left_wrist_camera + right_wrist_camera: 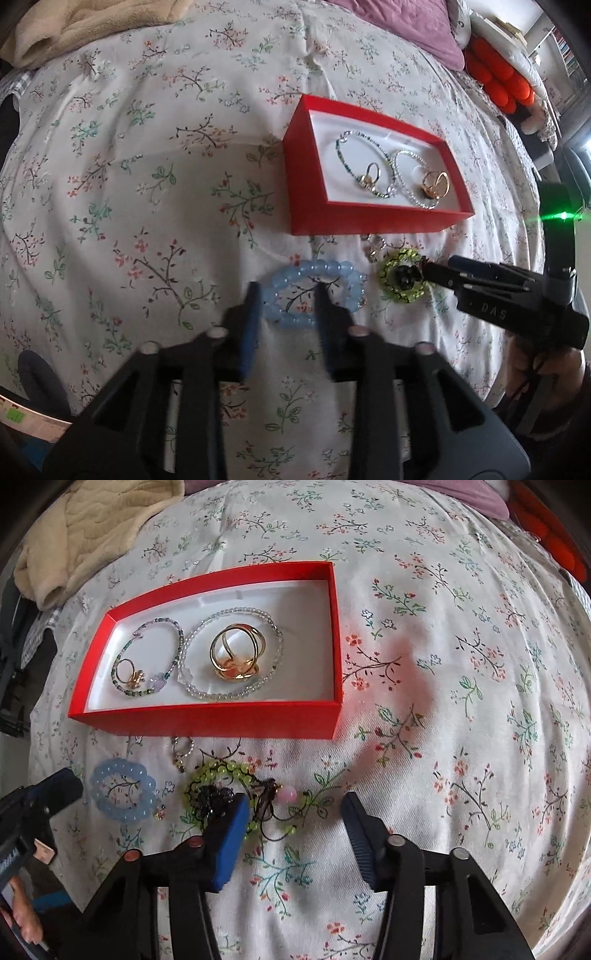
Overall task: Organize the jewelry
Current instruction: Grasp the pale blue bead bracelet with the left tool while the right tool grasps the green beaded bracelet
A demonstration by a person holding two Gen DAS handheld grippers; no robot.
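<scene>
My released left gripper (pixel 286 295) straddles the blue bead bracelet (pixel 314 291) at lower centre, so I should close gently on one strand.

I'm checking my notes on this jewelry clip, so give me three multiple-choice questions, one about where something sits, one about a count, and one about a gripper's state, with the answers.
1. Where does the blue bracelet lie?
A. inside the red box
B. on the bedspread in front of the box
C. on the beige blanket

2. How many bracelets are in the red box?
A. two
B. four
C. none

3. How does the right gripper stand?
A. shut on a ring
B. shut on the blue bracelet
C. open, holding nothing

Answers:
1 B, it rests on the floral bedspread below the box's near wall.
2 A, a green bracelet and a clear bracelet lie there, each around a gold ring.
3 C, its fingers stand wide apart over the yellow-green bracelet.
</scene>
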